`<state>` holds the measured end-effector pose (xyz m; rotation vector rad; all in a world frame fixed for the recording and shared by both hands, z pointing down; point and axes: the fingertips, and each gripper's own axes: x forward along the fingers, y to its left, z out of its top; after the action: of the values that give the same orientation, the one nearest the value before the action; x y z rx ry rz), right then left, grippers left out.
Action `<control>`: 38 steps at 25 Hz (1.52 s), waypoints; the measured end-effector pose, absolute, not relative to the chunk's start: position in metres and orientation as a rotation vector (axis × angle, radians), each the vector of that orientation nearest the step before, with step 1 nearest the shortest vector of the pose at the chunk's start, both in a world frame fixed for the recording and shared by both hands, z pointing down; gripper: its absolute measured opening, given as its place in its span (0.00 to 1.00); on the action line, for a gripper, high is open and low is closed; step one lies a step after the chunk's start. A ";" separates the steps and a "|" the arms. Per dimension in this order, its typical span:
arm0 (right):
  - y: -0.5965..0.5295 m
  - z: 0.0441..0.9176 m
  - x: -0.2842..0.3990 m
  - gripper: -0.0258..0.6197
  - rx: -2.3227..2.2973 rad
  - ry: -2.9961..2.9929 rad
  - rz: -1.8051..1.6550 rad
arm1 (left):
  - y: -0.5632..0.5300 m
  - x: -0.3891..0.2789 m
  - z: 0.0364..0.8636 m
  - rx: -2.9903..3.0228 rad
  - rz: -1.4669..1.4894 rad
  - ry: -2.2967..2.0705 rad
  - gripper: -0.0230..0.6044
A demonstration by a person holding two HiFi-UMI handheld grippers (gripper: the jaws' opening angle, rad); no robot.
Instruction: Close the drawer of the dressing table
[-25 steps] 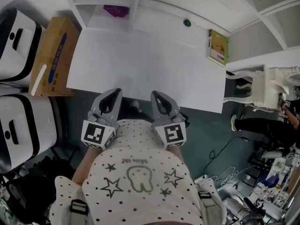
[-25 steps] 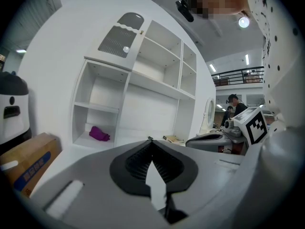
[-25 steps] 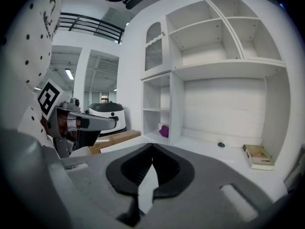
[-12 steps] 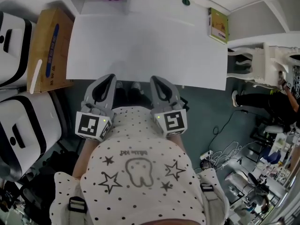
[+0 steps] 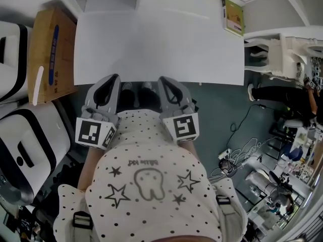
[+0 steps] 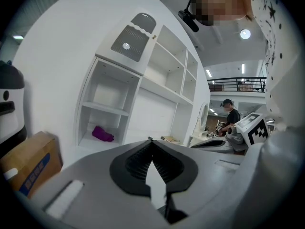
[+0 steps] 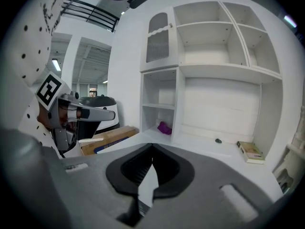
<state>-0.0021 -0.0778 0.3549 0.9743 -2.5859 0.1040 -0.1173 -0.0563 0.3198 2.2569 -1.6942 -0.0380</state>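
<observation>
While I am holding them at my chest, my left gripper (image 5: pixel 114 77) and right gripper (image 5: pixel 162 79) are pinching shut on nothing — both are pointing at the white dressing table (image 5: pixel 161 42) just ahead.

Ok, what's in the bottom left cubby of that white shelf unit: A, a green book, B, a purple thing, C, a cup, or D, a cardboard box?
B: a purple item lies in that cubby, while the book lies on the tabletop at the right and the cardboard box sits off to its left.
</observation>
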 end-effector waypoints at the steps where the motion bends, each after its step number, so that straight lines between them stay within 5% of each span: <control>1: -0.077 0.353 -0.003 0.04 0.969 -2.577 0.102 | -0.057 -0.117 0.317 2.263 -0.039 -1.691 0.03; 27: -0.051 0.373 -0.089 0.04 0.681 -2.626 0.066 | -0.050 -0.136 0.326 2.395 0.054 -1.547 0.03; 38: -0.050 0.371 -0.074 0.04 0.709 -2.643 0.062 | -0.049 -0.138 0.319 2.354 -0.038 -1.610 0.04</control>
<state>-0.0742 -0.0505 0.3711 0.7086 -2.6425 0.0620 -0.1376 -0.0491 0.3189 2.3542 -1.6095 -0.0380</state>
